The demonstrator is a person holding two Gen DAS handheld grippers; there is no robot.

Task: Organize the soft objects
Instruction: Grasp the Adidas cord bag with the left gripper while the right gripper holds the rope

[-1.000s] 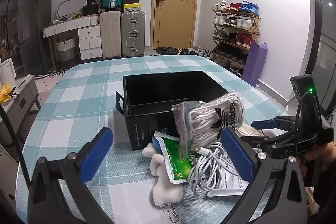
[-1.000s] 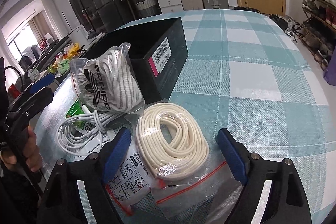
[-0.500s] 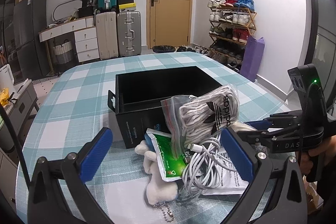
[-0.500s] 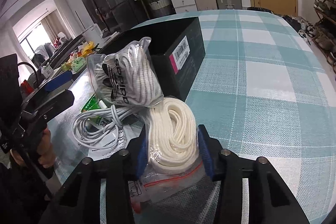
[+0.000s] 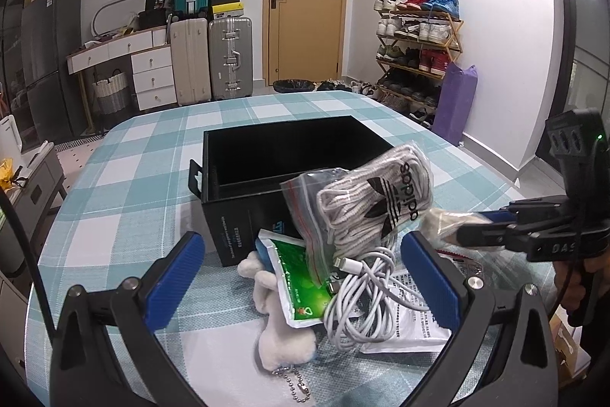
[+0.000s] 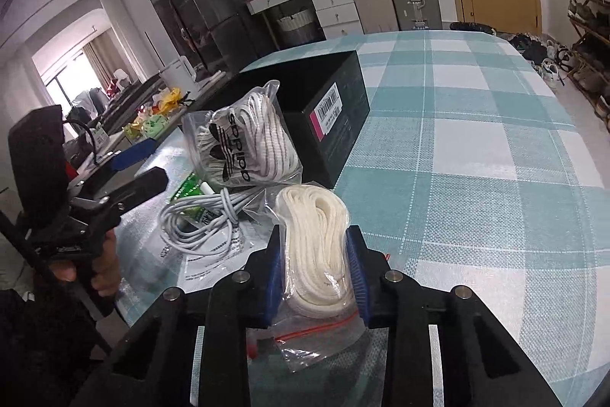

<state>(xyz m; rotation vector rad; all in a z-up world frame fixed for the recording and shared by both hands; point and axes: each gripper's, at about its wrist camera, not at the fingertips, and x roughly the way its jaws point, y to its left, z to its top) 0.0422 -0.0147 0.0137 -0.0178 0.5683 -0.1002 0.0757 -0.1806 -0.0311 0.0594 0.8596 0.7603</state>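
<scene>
Just near of the black box (image 6: 335, 124) on the desk (image 6: 476, 155), the right gripper (image 6: 315, 266) clamps the bagged cream cord (image 6: 316, 239); the left gripper (image 5: 301, 277) hovers, jaws wide, empty.

One open black rectangular box (image 5: 289, 159), two clear zip bags of white cord (image 5: 375, 201) (image 6: 316, 243), one coiled white charging cable (image 5: 362, 296), one green foil pouch (image 5: 295, 288), one white plush keychain toy (image 5: 282, 334), one printed paper sheet (image 5: 415, 323).
</scene>
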